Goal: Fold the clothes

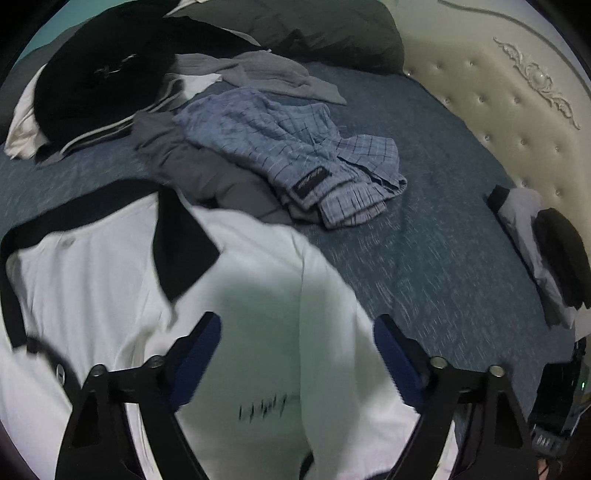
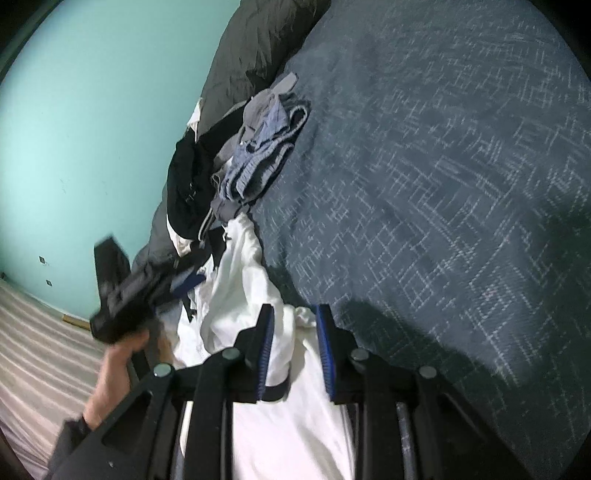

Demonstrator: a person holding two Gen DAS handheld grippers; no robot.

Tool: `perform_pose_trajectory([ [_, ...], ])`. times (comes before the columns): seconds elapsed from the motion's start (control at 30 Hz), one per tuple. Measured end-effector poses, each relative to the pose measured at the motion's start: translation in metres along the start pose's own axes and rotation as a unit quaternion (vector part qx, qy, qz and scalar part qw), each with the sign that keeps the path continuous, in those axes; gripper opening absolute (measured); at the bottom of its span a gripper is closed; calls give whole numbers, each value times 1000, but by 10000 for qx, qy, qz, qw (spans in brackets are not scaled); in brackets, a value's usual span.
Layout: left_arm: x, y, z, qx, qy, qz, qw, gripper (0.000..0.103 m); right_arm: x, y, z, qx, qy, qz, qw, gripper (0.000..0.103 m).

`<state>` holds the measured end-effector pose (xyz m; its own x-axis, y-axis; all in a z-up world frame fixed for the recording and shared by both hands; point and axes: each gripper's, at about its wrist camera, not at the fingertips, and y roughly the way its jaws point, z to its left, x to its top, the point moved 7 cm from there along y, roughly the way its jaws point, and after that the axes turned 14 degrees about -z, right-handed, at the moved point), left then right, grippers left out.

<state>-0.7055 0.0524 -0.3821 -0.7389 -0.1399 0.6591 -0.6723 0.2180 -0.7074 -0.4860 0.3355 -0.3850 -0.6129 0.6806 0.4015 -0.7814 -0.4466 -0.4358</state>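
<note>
In the left wrist view, a black top (image 1: pixel 99 81) is seen at the far left, piled on a white cloth (image 1: pixel 22 125) on the blue bed cover (image 1: pixel 424 240). Below it, a white shirt (image 1: pixel 258 314) with a black collar (image 1: pixel 181 243) is spread on the bed. The left gripper (image 1: pixel 297 354) is held over the shirt with its jaws spread wide, and nothing is gripped between them. Past the shirt, some grey clothes (image 1: pixel 221 177) and a pair of blue checked shorts (image 1: pixel 295 147) are heaped in the middle of the bed. A dark pillow (image 1: pixel 314 29) is seen at the back. At the right, a cream padded headboard (image 1: pixel 517 110) is seen, with a small stack of folded clothes (image 1: pixel 546 251) beside it.

In the right wrist view, a green wall (image 2: pixel 92 129) is seen at the left. A hand (image 2: pixel 114 365) is wrapped around the left gripper's handle. The white shirt (image 2: pixel 240 288) is bunched along the bed edge. The right gripper (image 2: pixel 295 347) is placed at the shirt, and a fold of white cloth lies between its blue pads (image 2: pixel 266 354). The jaws are partly closed around it, but it cannot be told if the cloth is pinched tight.
</note>
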Motion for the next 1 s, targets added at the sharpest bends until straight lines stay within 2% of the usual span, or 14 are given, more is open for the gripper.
perform_pose_trajectory([
  [0.2, 17, 27, 0, 52, -64, 66, 9999, 70, 3, 5, -11, -74, 141, 32, 9999, 25],
  [0.37, 13, 44, -4, -16, -27, 249, 9997, 39, 3, 4, -15, -118, 159, 39, 9998, 25],
  [0.63, 17, 44, 7, -55, -251, 122, 9996, 7, -1, 10, -16, -113, 173, 121, 9997, 26],
  [0.83, 22, 35, 19, 26, -437, -72, 9990, 3, -2, 13, -15, -146, 121, 155, 9997, 28],
  [0.9, 23, 35, 17, -31, -414, -64, 9991, 3, -2, 14, -15, -157, 91, 167, 9997, 32],
  [1.0, 24, 38, 10, -211, -436, 36, 9988, 3, -2, 15, -14, -172, 54, 177, 9997, 33],
])
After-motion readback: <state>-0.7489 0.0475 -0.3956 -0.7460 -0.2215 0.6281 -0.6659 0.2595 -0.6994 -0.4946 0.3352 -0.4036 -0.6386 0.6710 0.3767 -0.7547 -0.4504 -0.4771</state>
